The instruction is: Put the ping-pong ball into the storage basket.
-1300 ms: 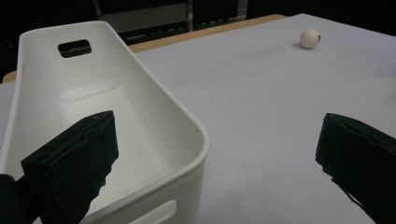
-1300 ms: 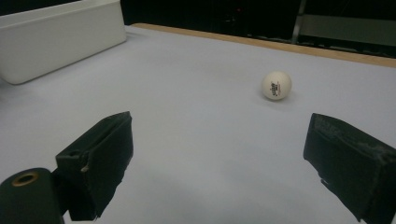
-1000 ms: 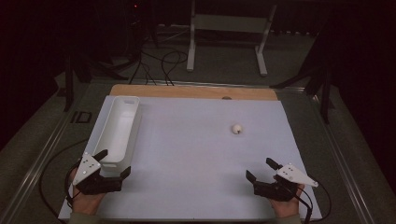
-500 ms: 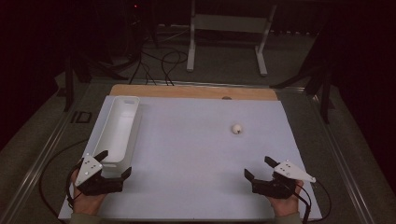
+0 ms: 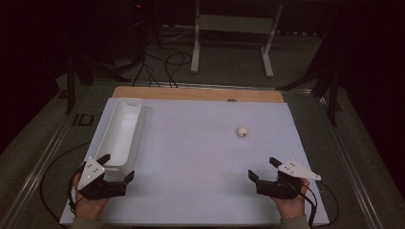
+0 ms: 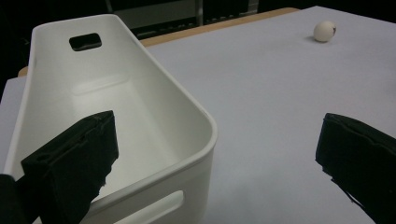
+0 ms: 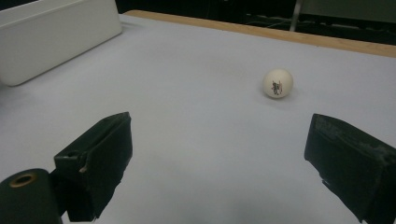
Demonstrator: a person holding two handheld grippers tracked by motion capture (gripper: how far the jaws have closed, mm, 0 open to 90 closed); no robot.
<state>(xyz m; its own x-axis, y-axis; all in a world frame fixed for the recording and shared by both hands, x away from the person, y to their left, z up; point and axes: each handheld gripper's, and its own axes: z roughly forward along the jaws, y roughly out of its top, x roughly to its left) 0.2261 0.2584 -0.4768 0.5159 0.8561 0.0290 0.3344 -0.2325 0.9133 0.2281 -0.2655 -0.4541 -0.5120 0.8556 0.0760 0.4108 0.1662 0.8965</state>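
White tabletop (image 5: 191, 167) holds a ball (image 7: 278, 83) bearing an unreadable dark mark; both tongs (image 5: 114, 168) (image 5: 265, 168) spread.

Small dark mark on the white ball (image 7: 278, 83), too blurred to read

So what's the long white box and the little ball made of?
The box looks like smooth, slightly glossy white plastic: moulded round corners, cut-out handle slots. The ball is probably light plastic, like a ping-pong ball: matte cream with a small dark printed mark.
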